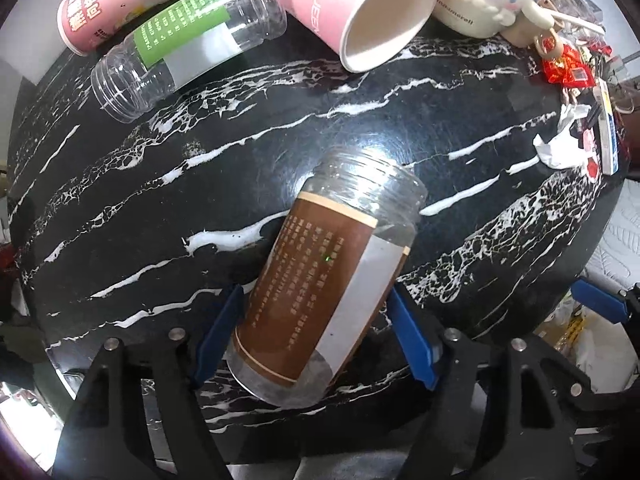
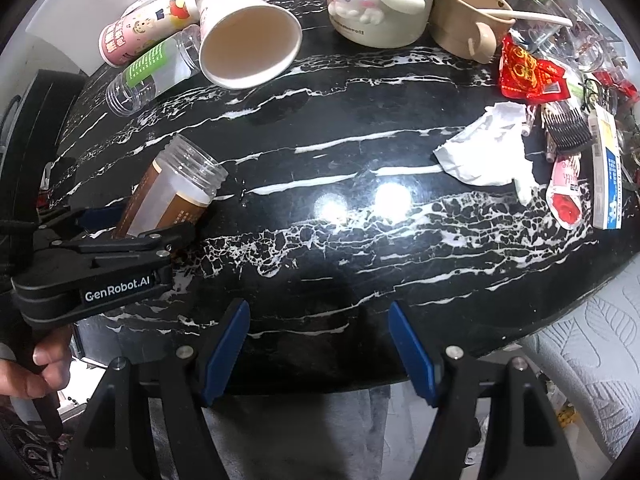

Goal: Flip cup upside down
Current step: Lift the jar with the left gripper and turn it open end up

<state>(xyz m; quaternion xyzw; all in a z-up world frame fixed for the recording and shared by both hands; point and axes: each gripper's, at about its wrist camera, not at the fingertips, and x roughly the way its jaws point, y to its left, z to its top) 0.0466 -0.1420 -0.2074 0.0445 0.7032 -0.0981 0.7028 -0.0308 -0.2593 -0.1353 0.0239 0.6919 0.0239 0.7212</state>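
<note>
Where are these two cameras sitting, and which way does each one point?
Left wrist view: sits on the left claw, facing forward across the black white-veined marble table; its blue fingers flank a clear brown-labelled plastic jar.
Right wrist view: sits on the right claw, open over the same table, showing the left claw and the person's hand from the side.
Shared: the jar, a pink-and-white paper cup lying on its side, and a white cartoon-dog mug.

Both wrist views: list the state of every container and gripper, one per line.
Brown-label jar: tilted, lidless, between the left gripper's fingers.
Green-label jar: on its side, lidless.
Pink paper cup: on its side, empty.
Cartoon paper cup: on its side.
Left gripper: around the jar.
Right gripper: open, empty.
</note>
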